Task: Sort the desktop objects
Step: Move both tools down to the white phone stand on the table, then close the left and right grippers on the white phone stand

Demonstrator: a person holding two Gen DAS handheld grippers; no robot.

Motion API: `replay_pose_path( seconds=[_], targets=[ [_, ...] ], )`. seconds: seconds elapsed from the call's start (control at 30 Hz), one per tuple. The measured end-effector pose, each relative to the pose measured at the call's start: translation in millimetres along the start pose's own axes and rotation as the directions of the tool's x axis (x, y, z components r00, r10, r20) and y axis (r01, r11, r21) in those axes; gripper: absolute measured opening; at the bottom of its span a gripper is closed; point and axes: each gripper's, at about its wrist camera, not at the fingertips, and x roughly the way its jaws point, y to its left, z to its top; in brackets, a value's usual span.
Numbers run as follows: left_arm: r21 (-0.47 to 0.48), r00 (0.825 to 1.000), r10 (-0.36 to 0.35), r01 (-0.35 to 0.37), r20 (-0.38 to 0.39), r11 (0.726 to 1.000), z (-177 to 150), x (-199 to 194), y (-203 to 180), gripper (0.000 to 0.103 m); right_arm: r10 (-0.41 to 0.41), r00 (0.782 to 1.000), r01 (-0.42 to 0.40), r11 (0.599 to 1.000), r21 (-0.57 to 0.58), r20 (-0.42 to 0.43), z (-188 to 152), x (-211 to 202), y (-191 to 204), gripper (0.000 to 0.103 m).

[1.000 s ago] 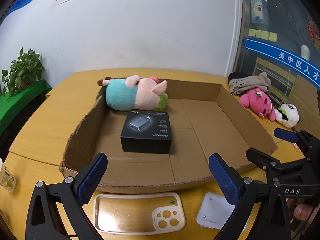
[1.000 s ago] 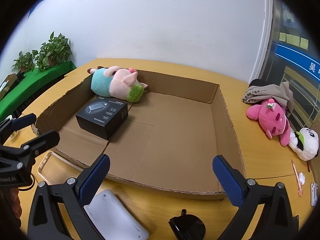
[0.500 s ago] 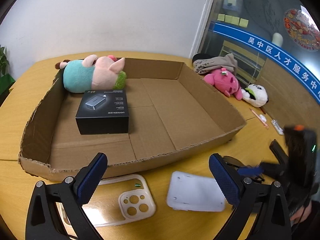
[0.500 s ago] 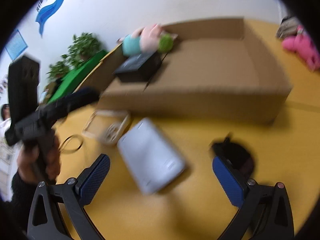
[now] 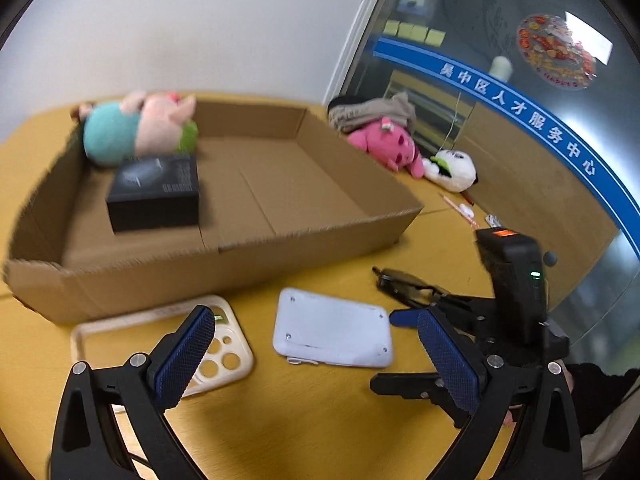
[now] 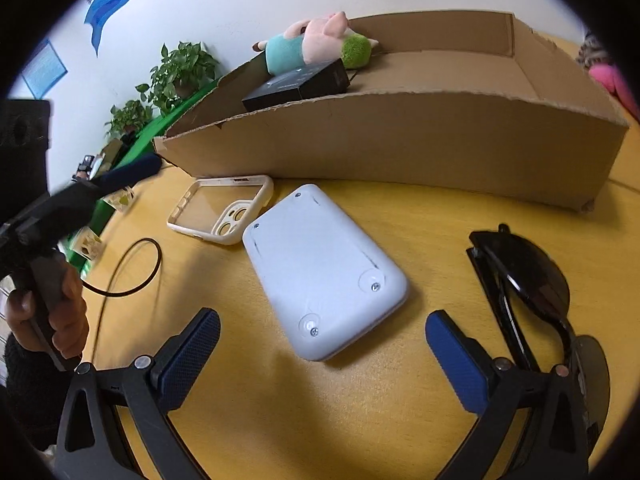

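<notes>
A shallow cardboard box (image 5: 132, 276) (image 6: 400, 140) holds a black carton (image 5: 154, 194) (image 6: 298, 84) and a pig plush (image 5: 138, 128) (image 6: 316, 42). In front of it on the yellow table lie a white flat device (image 5: 332, 334) (image 6: 320, 268), a cream phone case (image 5: 160, 344) (image 6: 222, 208) and black sunglasses (image 5: 408, 286) (image 6: 532, 288). My right gripper (image 6: 322, 338) is open and low, its fingers either side of the white device's near end. My left gripper (image 5: 316, 344) is open and empty above the phone case and white device.
A pink plush (image 5: 386, 146) and a panda plush (image 5: 454, 168) lie right of the box, with a grey cloth bundle (image 5: 372, 114) behind them. A pen (image 5: 460, 208) lies nearby. A thin black cable (image 6: 132, 268) loops on the table's left. Potted plants (image 6: 176, 76) stand beyond.
Both grippers have swung right and dropped from above the box toward the table in front of it. The right gripper now sits close over the white device.
</notes>
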Motion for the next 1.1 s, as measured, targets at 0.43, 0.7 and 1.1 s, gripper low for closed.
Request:
replay_pose_path(
  seconds=[0.43,0.7,1.1],
  targets=[
    [-0.024,0.974,-0.028,0.024,-0.223,0.999,3.2,73.9,7.3,0.062,-0.112,0.993,0.116,0.989,-0.094,0.044,-4.7,1.5,10.2,0.074],
    [-0.117,0.976,-0.028,0.003,-0.216,0.993,-3.9,64.7,19.6,0.055,-0.128,0.990,0.136,0.981,-0.139,0.065,-7.6,0.5,15.0,0.073],
    [-0.145,0.989,-0.006,-0.015,-0.148,0.989,-18.6,34.6,5.5,0.040,-0.161,0.979,0.180,0.971,-0.155,0.126,8.9,-25.3,14.9,0.050]
  ],
)
